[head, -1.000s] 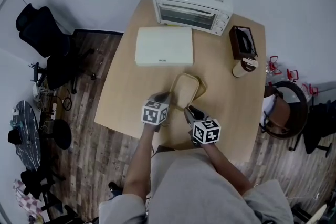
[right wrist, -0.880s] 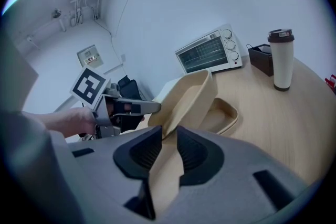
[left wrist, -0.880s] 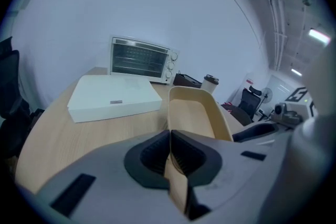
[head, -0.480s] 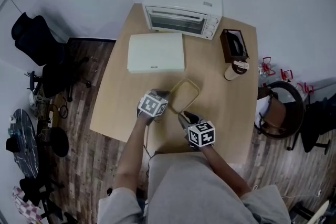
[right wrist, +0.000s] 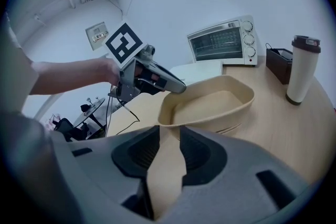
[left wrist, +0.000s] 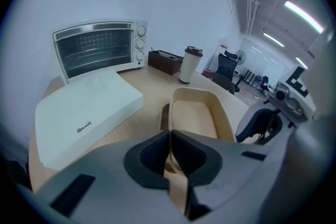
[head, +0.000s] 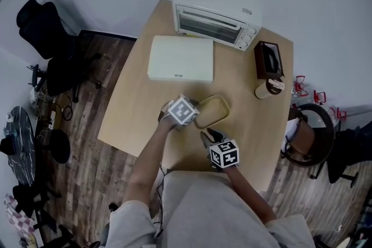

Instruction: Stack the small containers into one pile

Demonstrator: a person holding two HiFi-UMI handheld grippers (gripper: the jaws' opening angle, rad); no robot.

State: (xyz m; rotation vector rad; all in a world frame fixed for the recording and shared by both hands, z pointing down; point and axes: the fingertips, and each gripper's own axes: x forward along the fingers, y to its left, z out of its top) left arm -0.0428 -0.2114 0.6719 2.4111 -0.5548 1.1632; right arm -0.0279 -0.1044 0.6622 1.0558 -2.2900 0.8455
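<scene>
A beige oval container (head: 214, 111) lies near the middle of the wooden table (head: 139, 107), nested on another one whose rim (left wrist: 163, 114) shows beneath it. My left gripper (head: 195, 117) is shut on the upper container's (left wrist: 194, 113) thin wall, its pads meeting on the rim (left wrist: 169, 147). In the right gripper view that left gripper (right wrist: 152, 79) grips the container's (right wrist: 210, 105) left end. My right gripper (head: 207, 136) sits just short of the near rim. Its jaws (right wrist: 169, 144) are opening, and only bare tabletop shows between the pads.
A white toaster oven (head: 216, 13) stands at the table's far edge, with a flat white box (head: 180, 58) in front of it. A dark tissue box (head: 268, 59) and a lidded cup (head: 268, 88) stand at the right. Office chairs (head: 49, 38) stand on the floor around.
The left gripper has moved right along the container and now holds its rim. The container has turned to lie more crosswise. The right gripper's tips now stand a little back from it.
</scene>
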